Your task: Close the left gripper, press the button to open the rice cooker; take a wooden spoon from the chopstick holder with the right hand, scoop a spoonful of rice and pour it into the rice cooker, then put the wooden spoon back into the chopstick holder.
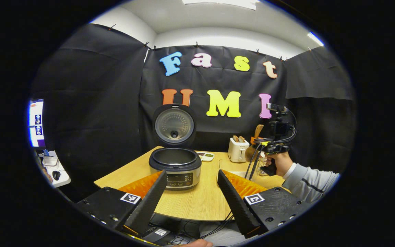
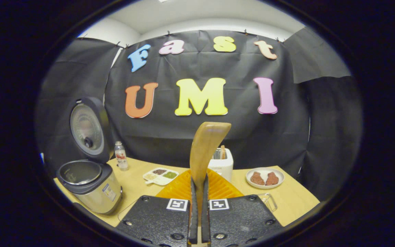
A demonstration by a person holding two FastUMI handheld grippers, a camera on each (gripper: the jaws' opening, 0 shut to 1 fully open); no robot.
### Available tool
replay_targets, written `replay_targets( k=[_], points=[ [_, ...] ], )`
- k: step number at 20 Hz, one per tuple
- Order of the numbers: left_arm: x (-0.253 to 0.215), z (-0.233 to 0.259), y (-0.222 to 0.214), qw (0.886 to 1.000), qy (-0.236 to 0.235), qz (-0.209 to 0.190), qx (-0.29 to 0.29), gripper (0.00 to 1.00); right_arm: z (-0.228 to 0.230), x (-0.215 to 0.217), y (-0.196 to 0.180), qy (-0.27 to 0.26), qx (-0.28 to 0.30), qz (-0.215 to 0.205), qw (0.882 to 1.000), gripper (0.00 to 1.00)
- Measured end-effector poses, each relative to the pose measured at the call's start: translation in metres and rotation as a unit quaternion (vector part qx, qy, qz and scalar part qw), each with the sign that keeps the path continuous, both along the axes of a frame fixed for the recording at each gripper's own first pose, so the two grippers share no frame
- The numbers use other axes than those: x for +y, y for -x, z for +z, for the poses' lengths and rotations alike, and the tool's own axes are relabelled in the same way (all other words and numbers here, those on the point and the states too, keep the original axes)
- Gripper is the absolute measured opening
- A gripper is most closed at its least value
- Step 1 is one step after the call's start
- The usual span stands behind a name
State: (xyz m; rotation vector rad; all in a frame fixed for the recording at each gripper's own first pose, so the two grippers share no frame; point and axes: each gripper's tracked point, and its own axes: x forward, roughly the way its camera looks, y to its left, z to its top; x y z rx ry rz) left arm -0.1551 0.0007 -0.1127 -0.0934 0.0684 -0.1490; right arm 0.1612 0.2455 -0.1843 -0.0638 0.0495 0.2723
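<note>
In the left gripper view, the left tool (image 1: 191,197) stands wide open with nothing between its fingers, above the near edge of the bench (image 1: 197,202). The rice cooker (image 1: 175,168) sits on the bench just beyond the fingertips, toward 12 o'clock; its lid (image 1: 174,125) is raised upright and the inner pot is exposed. At 3 o'clock, a hand (image 1: 277,164) holds the right tool (image 1: 269,144) above the bench's far right area, with the wooden spoon (image 1: 258,131) rising from it at a slight tilt. A toaster (image 1: 238,149) stands just left of that tool, and a divided tray (image 1: 206,156) lies between the toaster and the cooker. In the right gripper view, the right tool (image 2: 199,192) is closed down to a narrow gap, both fingers pressing on the handle of the wooden spoon (image 2: 206,147), whose bowl points up toward 12 o'clock. The rice cooker (image 2: 89,185) sits at 9 o'clock with its lid (image 2: 87,129) open. A small bottle (image 2: 120,156) stands just right of the cooker, the divided tray (image 2: 160,176) lies beyond it, the toaster (image 2: 222,164) stands behind the spoon, and a plate (image 2: 265,178) lies at 3 o'clock.
</note>
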Motion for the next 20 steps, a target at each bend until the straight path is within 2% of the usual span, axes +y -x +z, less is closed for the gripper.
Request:
replay_targets(
  k=[4, 6, 8, 9, 12, 15, 18, 20],
  points=[
    [0.005, -0.003, -0.002, 1.0, 0.006, 0.004, 0.004, 0.95, -0.057, 0.02, -0.004, 0.02, 0.046, -0.02, 0.999, 0.1],
    [0.008, -0.007, -0.004, 1.0, 0.008, 0.006, 0.007, 0.95, -0.073, 0.015, -0.009, 0.029, 0.054, -0.041, 0.997, 0.1],
    [0.009, -0.012, -0.007, 1.0, 0.012, 0.005, 0.013, 0.95, -0.088, -0.001, -0.01, 0.003, 0.073, -0.078, 0.994, 0.1],
    [0.01, -0.015, -0.008, 1.0, 0.013, 0.005, 0.016, 0.95, -0.091, 0.002, -0.009, -0.02, 0.081, -0.075, 0.994, 0.1],
    [0.013, -0.02, -0.011, 1.0, 0.018, 0.006, 0.023, 0.95, -0.102, 0.035, 0.006, -0.092, 0.128, -0.005, 0.988, 0.11],
    [0.014, -0.019, -0.014, 0.999, 0.027, 0.009, 0.024, 0.94, -0.109, 0.064, 0.016, -0.146, 0.183, 0.069, 0.97, 0.1],
    [0.015, -0.022, -0.016, 0.999, 0.028, 0.01, 0.027, 0.95, -0.11, 0.07, 0.01, -0.185, 0.208, 0.092, 0.956, 0.11],
    [0.015, -0.026, -0.018, 0.999, 0.028, 0.011, 0.031, 0.95, -0.111, 0.075, 0.009, -0.187, 0.215, 0.107, 0.952, 0.1]
  ],
)
